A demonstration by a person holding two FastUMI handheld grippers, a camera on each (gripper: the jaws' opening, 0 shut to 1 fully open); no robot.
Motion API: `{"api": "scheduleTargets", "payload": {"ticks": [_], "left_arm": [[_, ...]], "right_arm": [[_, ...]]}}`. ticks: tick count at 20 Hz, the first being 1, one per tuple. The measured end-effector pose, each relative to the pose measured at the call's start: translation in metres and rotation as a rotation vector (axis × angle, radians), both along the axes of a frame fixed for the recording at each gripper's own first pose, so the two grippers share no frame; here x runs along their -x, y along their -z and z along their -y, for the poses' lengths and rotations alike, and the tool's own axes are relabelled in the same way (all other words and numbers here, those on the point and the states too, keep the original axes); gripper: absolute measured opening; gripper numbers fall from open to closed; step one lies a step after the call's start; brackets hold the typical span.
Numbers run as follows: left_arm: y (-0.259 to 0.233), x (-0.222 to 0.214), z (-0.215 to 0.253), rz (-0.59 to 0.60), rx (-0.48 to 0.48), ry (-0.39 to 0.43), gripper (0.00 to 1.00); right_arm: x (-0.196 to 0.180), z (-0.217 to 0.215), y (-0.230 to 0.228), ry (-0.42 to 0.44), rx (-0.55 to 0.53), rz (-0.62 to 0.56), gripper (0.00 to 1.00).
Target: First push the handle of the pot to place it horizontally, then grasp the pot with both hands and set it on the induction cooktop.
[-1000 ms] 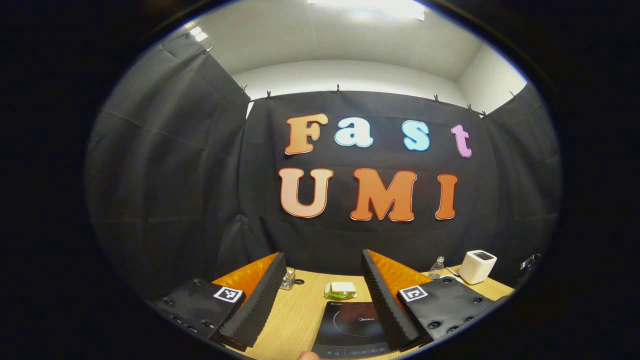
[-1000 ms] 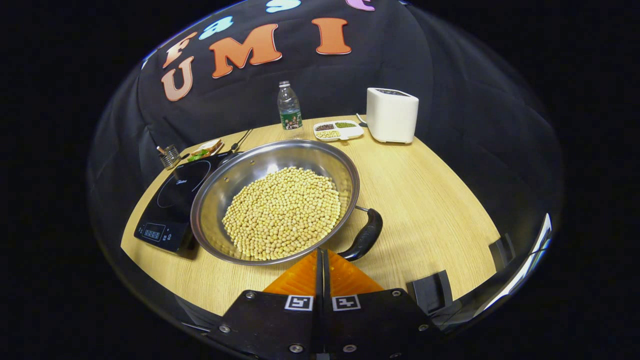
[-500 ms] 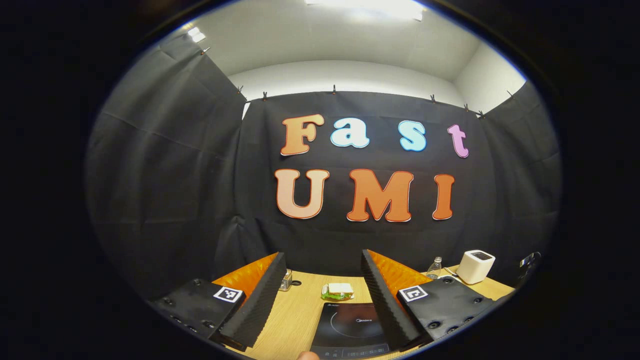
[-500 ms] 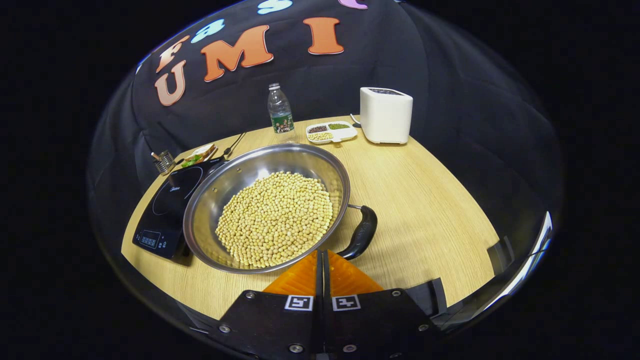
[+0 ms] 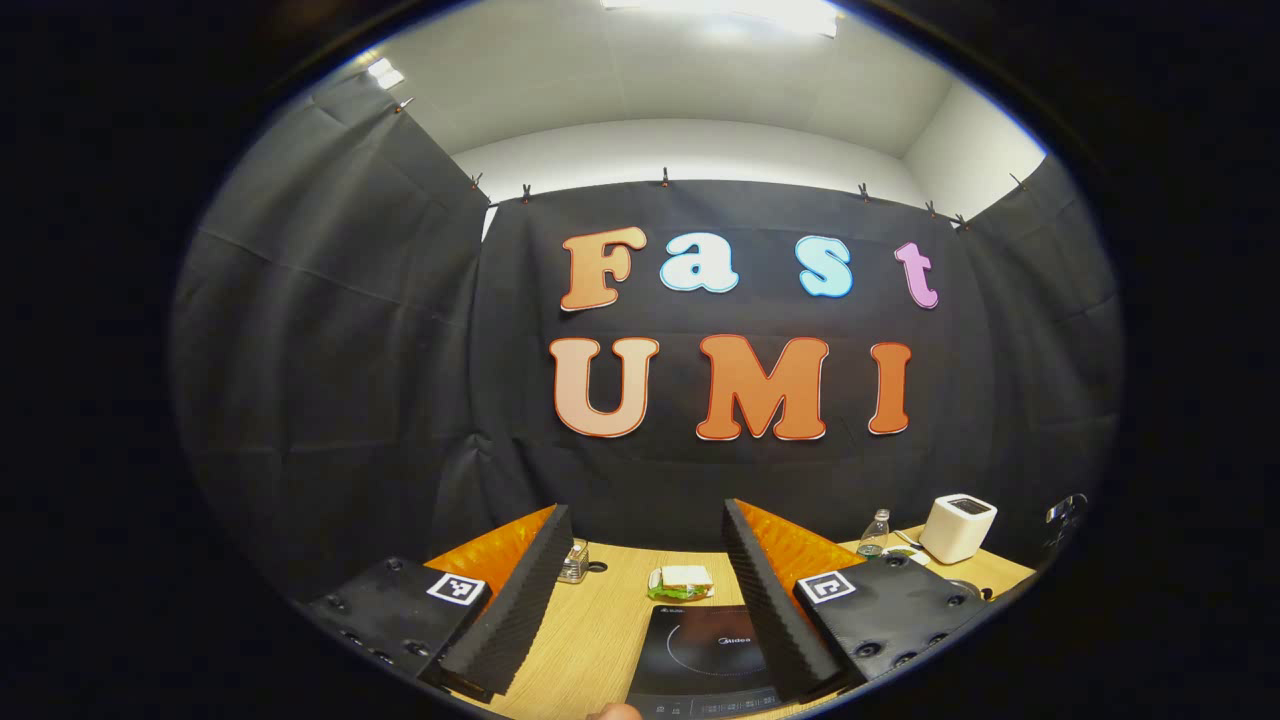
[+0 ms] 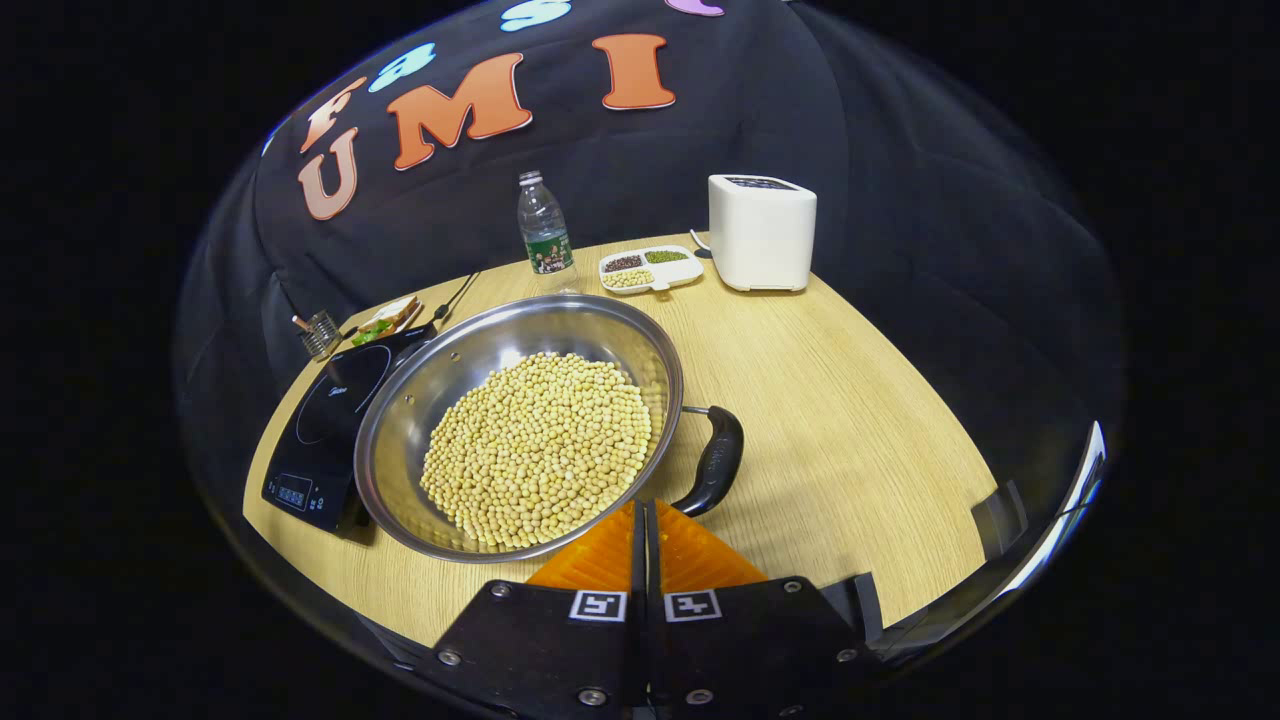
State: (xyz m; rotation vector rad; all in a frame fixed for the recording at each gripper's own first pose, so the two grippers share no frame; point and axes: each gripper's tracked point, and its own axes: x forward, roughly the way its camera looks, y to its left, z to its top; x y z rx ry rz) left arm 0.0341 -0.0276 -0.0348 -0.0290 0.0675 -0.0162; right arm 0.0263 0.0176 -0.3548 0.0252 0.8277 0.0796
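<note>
My right fingers (image 6: 642,515) are pressed together, just behind the pot (image 6: 520,425).
My left fingers (image 5: 640,580) are wide apart, cooktop (image 5: 705,655) between them.

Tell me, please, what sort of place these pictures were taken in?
Most likely a staged kitchen booth for recording: a wooden table enclosed by black cloth walls, laid out with an induction cooktop, a steel pot of soybeans and a white toaster.
</note>
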Motion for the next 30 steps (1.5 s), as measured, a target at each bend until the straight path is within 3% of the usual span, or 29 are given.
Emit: {"api": "scheduleTargets", "payload": {"ticks": [30], "left_arm": [[0.015, -0.017, 0.010, -0.026, 0.006, -0.003, 0.98]], "right_arm": [[-0.047, 0.020, 0.006, 0.036, 0.007, 0.016, 0.00]]}}
